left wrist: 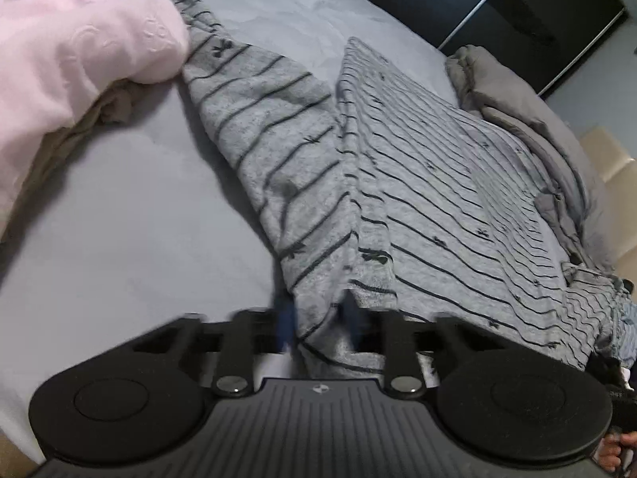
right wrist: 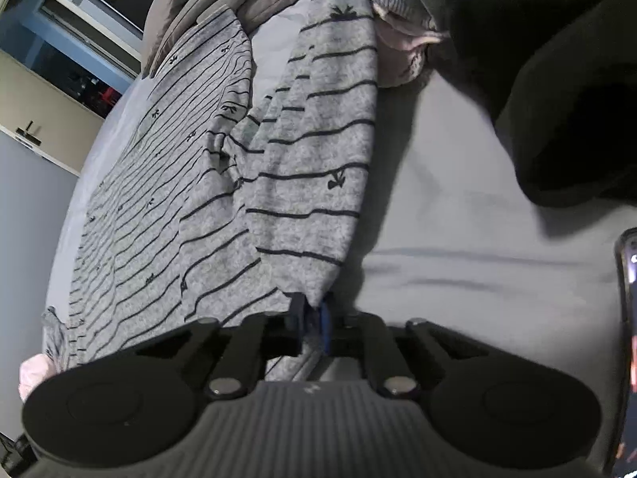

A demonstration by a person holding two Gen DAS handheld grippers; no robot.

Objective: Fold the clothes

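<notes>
Both your tools have a bite on the striped grey garment (left wrist: 418, 183) right now. The left gripper (left wrist: 318, 318) has a bunched fold of the fabric squeezed between its jaws, which stand a bit apart around the wad. The right gripper (right wrist: 312, 314) is pinched nearly closed on a thin corner of the hem, right at its tips.

From each tool the garment runs straight ahead across the grey bed sheet (left wrist: 119, 239), with one panel doubled over the other and a ridge down the middle.

What I'd worry about: that right-side pinch looks like just an edge, so any sharp tug could pop it out and the flap drops crooked. The left side looks to be holding more than one layer, so lifting may drag the bottom layer along and wreck the fold line. Also, ahead and to the left of your left tool sits a pink blanket (left wrist: 79, 40) lying on the garment's far end, which could snag it.
</notes>
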